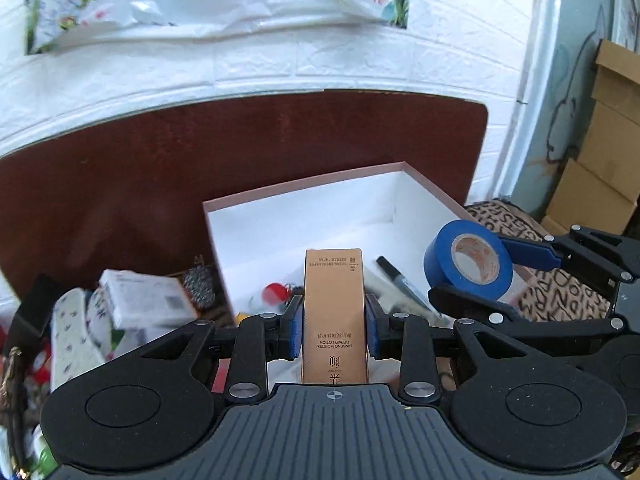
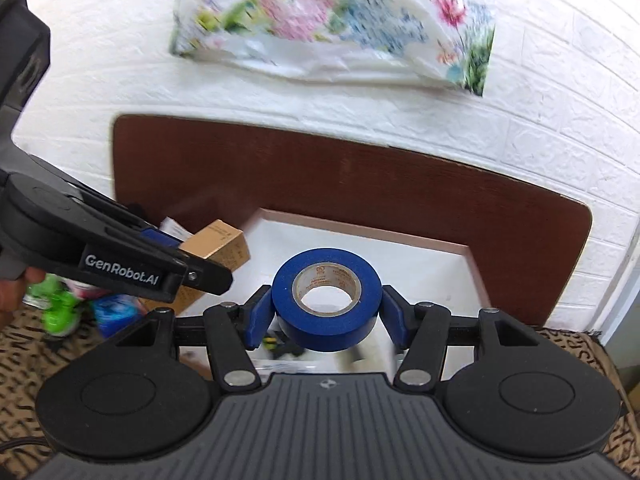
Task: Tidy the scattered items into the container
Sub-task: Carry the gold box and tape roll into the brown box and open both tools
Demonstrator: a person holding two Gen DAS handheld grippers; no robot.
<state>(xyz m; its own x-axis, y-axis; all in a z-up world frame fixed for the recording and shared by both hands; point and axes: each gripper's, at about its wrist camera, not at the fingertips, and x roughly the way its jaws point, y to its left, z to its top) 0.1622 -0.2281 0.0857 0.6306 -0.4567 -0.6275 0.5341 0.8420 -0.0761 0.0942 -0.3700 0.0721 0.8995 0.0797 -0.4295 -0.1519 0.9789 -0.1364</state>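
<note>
Over the pink-rimmed box (image 1: 224,216), your left gripper (image 1: 334,332) clamps a stiff, slick copper lotion carton (image 1: 334,300) by its long sides; it looks light, so grip mid-length. To its right, your right gripper (image 2: 326,312) pinches the rigid blue tape roll (image 2: 326,296) across its rim. Both grippers tilt downward toward the box.

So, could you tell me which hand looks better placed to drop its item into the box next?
Probably the right. The right gripper holds the blue tape roll above the open pink box; the left gripper, clamping the gold lotion box, sits nearer the box's near-left corner.
</note>
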